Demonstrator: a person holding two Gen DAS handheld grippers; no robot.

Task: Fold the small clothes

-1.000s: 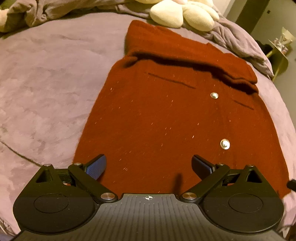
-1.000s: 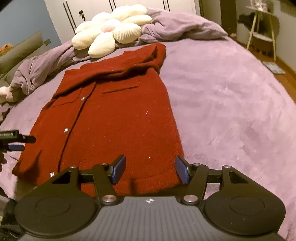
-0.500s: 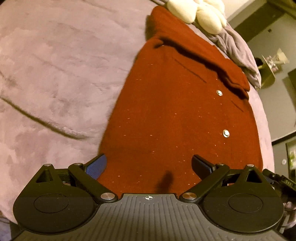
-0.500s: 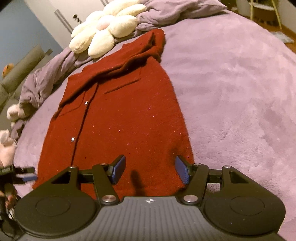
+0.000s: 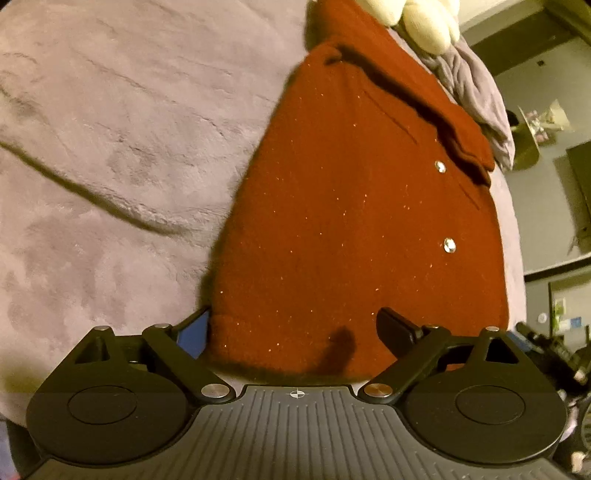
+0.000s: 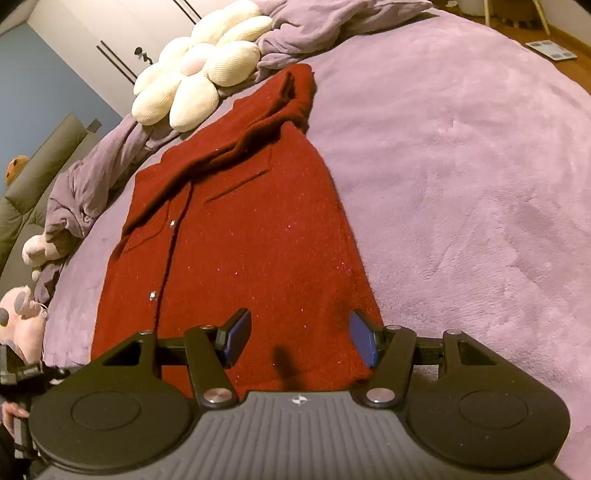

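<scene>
A dark red knitted cardigan with silver buttons lies flat on a purple bed cover, sleeves folded across its top. It also shows in the right wrist view. My left gripper is open over the hem's left corner. My right gripper is open over the hem's right corner. Both hover close to the hem and hold nothing.
A cream flower-shaped cushion and a bunched purple blanket lie beyond the cardigan's collar. A pink soft toy sits at the bed's left edge. The bed cover stretches to the right of the cardigan.
Both grippers have come down and tilted toward the cardigan's hem, the left toward its left corner, the right toward its right corner. The cardigan has not moved.
</scene>
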